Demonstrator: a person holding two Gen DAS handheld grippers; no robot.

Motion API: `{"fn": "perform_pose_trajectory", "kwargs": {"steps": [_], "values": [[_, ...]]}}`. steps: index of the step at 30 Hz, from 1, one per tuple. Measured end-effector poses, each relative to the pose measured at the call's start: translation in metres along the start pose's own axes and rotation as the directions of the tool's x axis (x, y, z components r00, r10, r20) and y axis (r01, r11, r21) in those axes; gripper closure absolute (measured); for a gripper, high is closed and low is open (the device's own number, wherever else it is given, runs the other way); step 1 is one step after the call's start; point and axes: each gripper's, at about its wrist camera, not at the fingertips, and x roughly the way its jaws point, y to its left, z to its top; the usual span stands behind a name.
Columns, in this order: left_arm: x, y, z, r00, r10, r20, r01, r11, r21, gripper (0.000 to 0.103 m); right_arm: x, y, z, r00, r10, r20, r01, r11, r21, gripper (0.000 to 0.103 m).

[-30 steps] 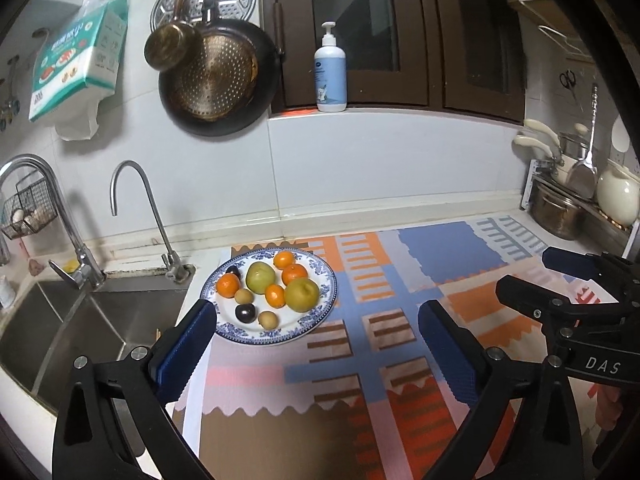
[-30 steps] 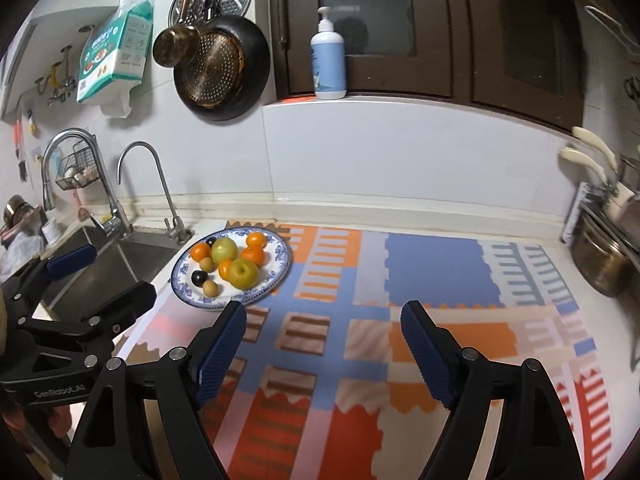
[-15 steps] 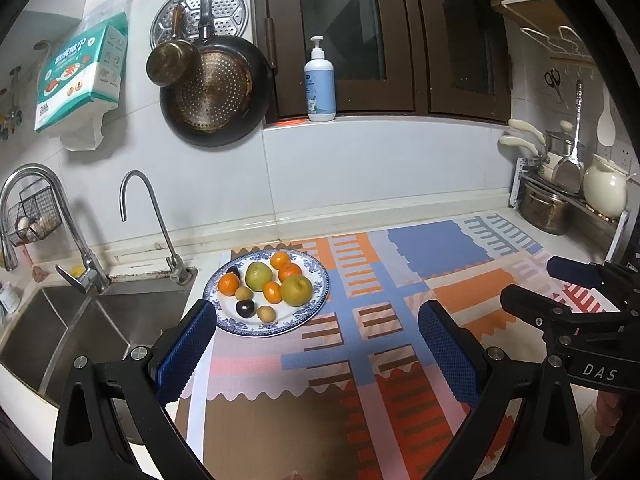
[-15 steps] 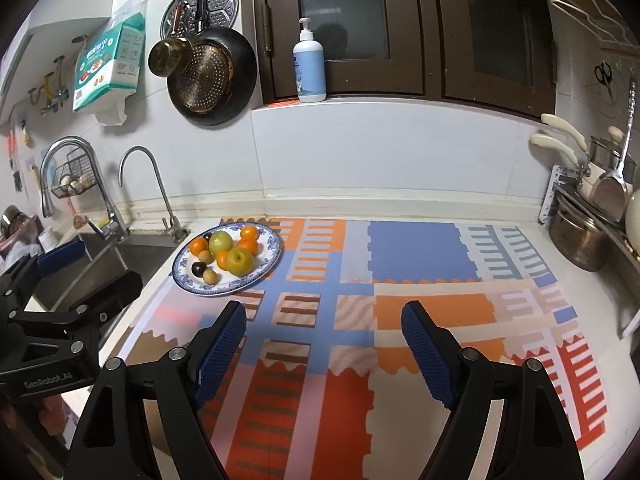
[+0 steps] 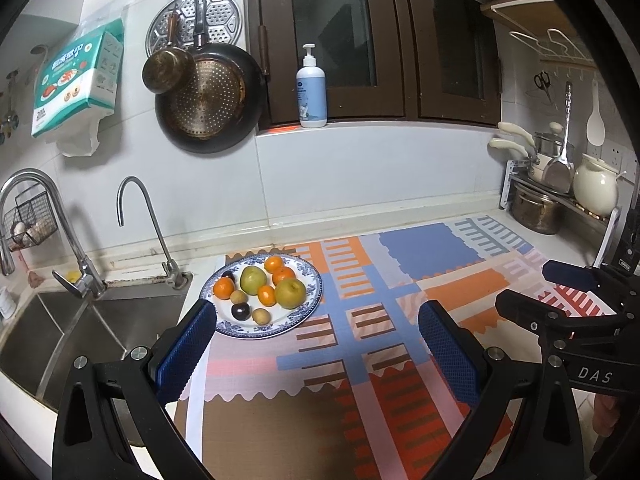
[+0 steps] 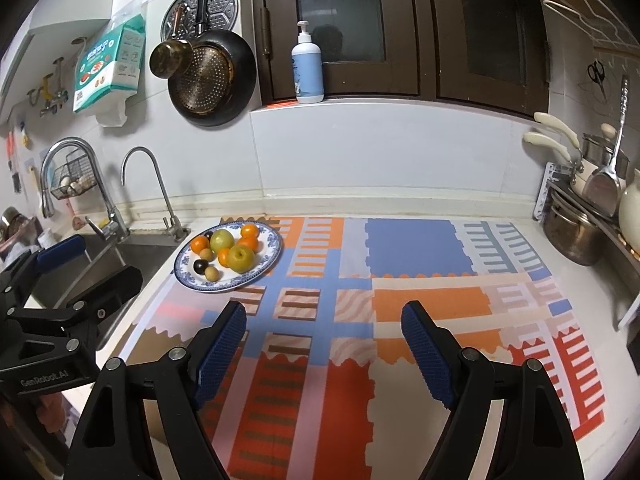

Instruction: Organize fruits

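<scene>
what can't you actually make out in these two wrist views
- Small dark fruit at the plate's far rim, left wrist view: mostly hidden behind the green fruit; kind unclear.
- Sink, left wrist view: its near part is covered by the left gripper.
- Wire basket contents, right wrist view: too small to identify.

Near rim of the plate behind a left-gripper pad; a dark fruit half hidden behind others.

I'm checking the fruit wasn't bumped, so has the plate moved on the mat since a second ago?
No. The plate sits on the same corner of the patterned mat, just right of the thin faucet, as before; only the cameras shifted.
</scene>
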Motion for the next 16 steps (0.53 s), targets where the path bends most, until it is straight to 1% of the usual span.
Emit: {"fn": "perform_pose_trajectory", "kwargs": {"steps": [16], "values": [[0.0035, -0.0057, -0.0034, 1.0, -0.009, -0.022, 0.009, 1.0, 0.005, 0.0, -0.0017, -0.0073, -0.0059, 1.0, -0.024, -0.018, 0.025, 1.0, 0.01, 0.023]]}}
